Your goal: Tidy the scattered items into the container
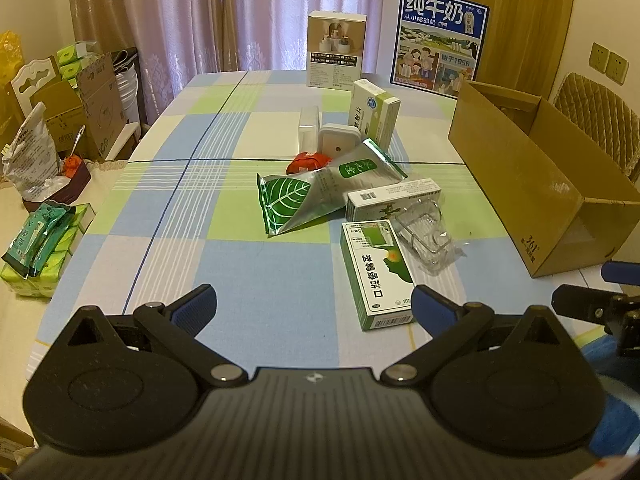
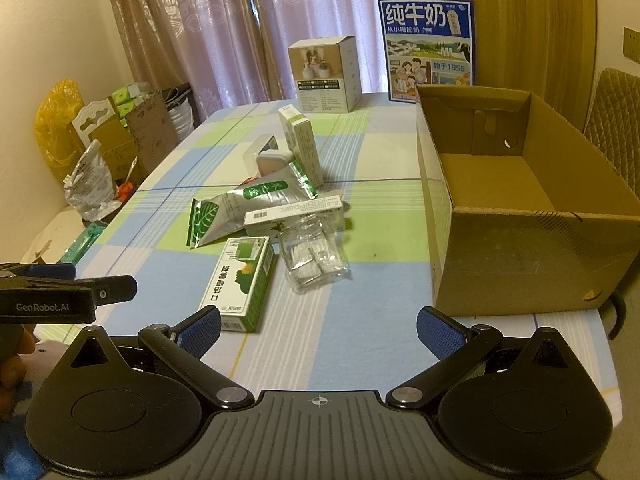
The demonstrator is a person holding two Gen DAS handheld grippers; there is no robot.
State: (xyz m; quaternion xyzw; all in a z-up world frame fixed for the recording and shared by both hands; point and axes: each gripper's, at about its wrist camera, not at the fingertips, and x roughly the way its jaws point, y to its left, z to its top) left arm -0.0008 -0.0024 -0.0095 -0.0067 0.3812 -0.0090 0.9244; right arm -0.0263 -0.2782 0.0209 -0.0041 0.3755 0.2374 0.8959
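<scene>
An open cardboard box (image 1: 532,184) (image 2: 520,216) stands at the table's right side, empty inside as far as I see. Scattered in the middle lie a green-white medicine box (image 1: 376,272) (image 2: 240,280), a clear plastic pack (image 1: 426,236) (image 2: 312,258), a long white box (image 1: 394,198) (image 2: 294,210), a silver leaf-print pouch (image 1: 320,196) (image 2: 240,208), a red packet (image 1: 308,162), a small white case (image 1: 338,142) (image 2: 272,162) and an upright green-white box (image 1: 374,114) (image 2: 304,148). My left gripper (image 1: 314,308) and right gripper (image 2: 320,328) are both open, empty, near the front edge.
A checked cloth covers the table (image 1: 224,128). At the back stand a beige product box (image 1: 336,50) (image 2: 324,74) and a blue milk carton (image 1: 440,40) (image 2: 428,46). A chair (image 2: 616,120) is right of the cardboard box. Clutter and cartons (image 1: 80,108) fill the floor at left.
</scene>
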